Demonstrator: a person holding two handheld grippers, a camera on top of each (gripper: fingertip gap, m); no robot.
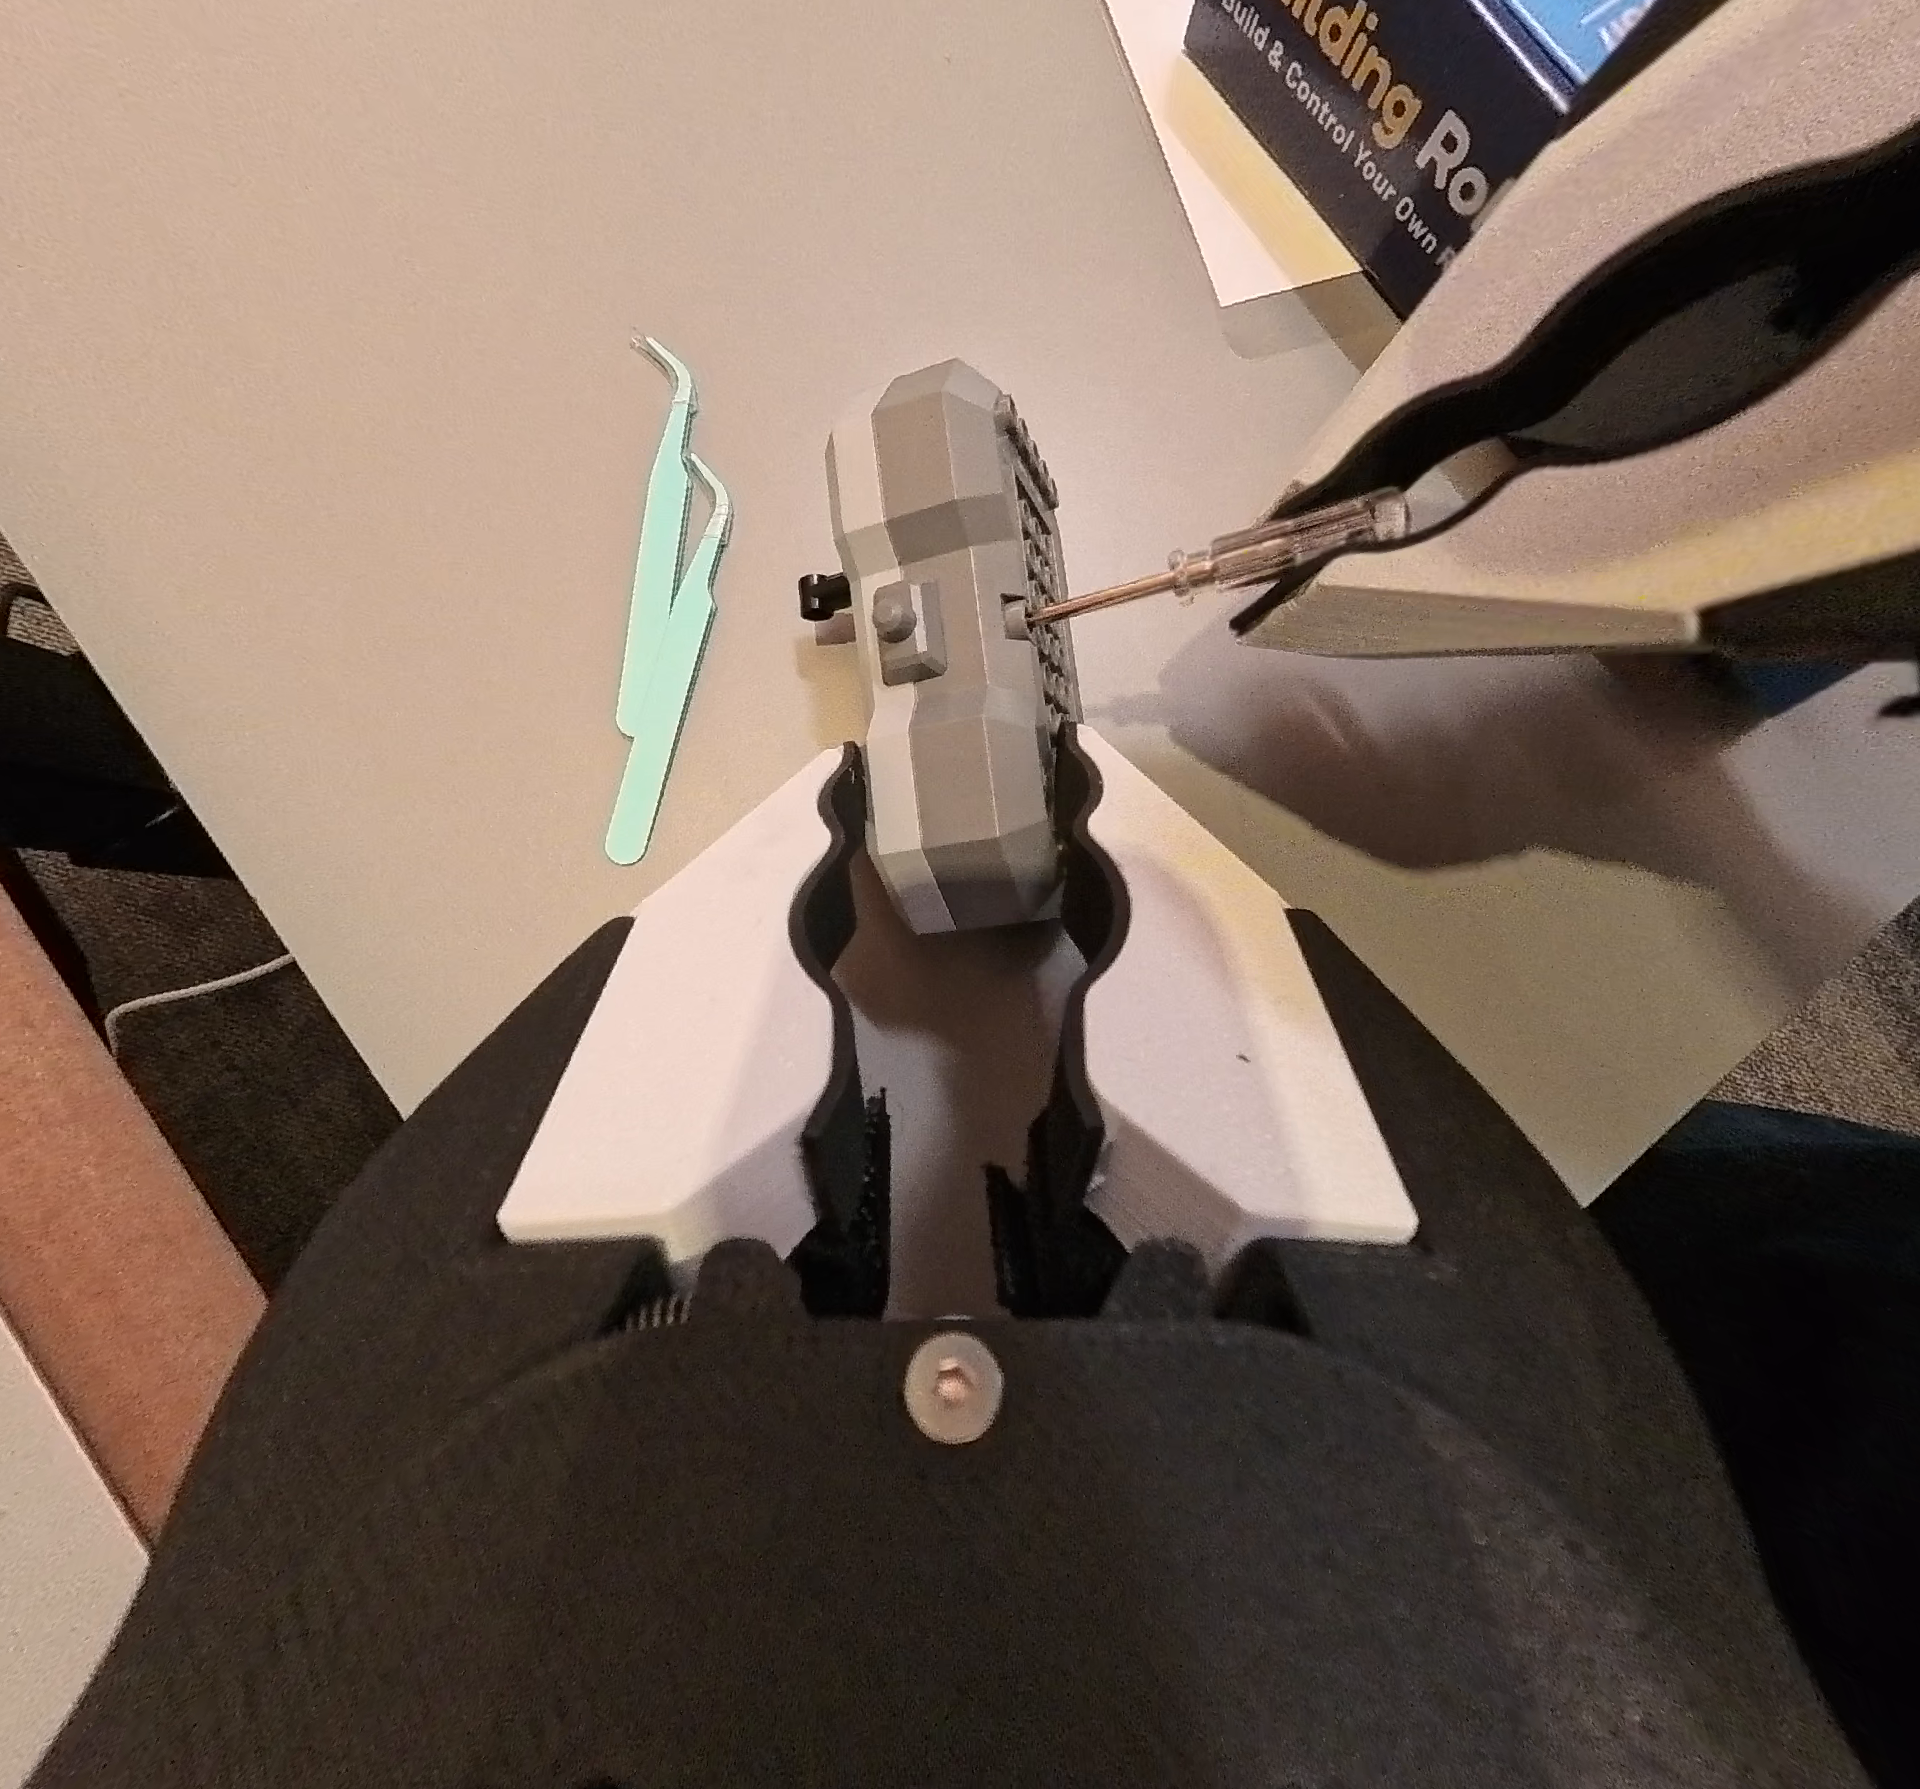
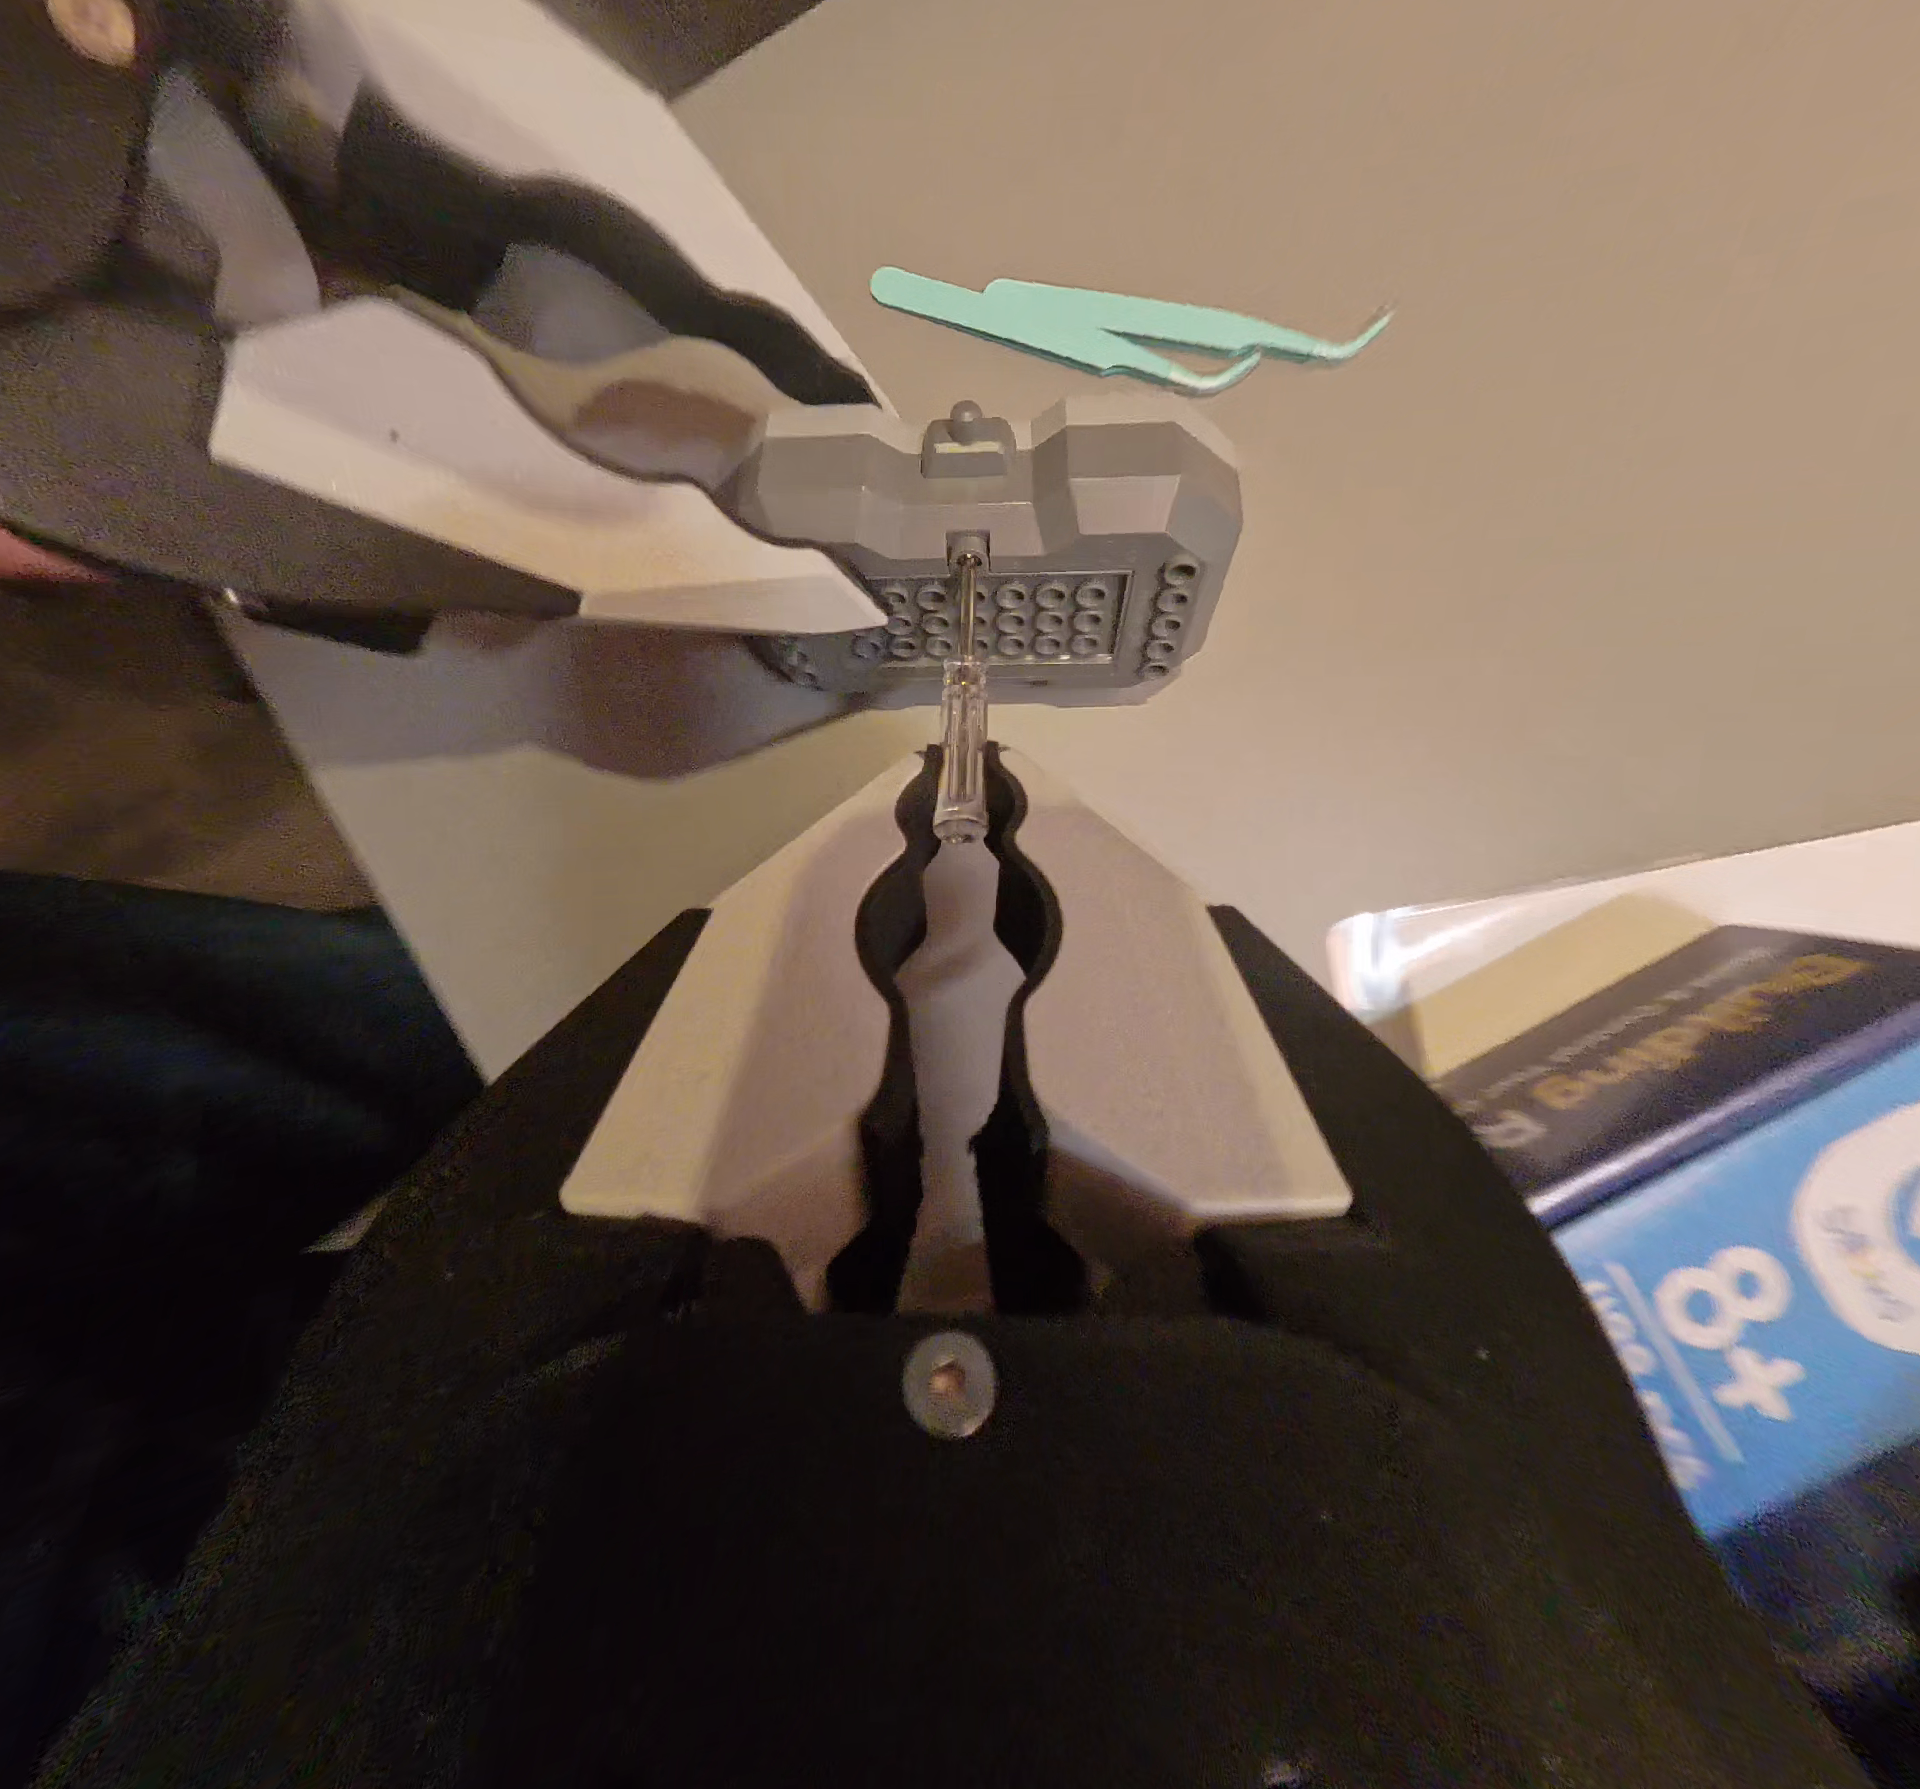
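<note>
Between the left gripper jaws sits a grey brick-built block, clamped at its near end; jaws closed partway onto it, black wavy pads pressing both flat faces. Rest of the block sticks out forward past the fingertips, held above the white table. Studded dark-grey plate on the block's right face, small grey stud piece on the edge facing the camera, small black part poking out the far left side.

Right gripper jaws almost fully closed on a clear-handled screwdriver, gripped at the very tips, handle end just inside the pads. Thin metal shaft runs forward across the studded plate and its tip meets a small socket on the block edge. Left wrist view shows the same: screwdriver comes in from the right, tip touching the block beside the plate, right gripper close by.

Two mint-green curved tweezers lie flat on the table, left of the block, apart from it, overlapping each other. Dark-blue printed box at the table's far right, on a white sheet. Right wrist view: box lower right, tweezers beyond the block.
</note>
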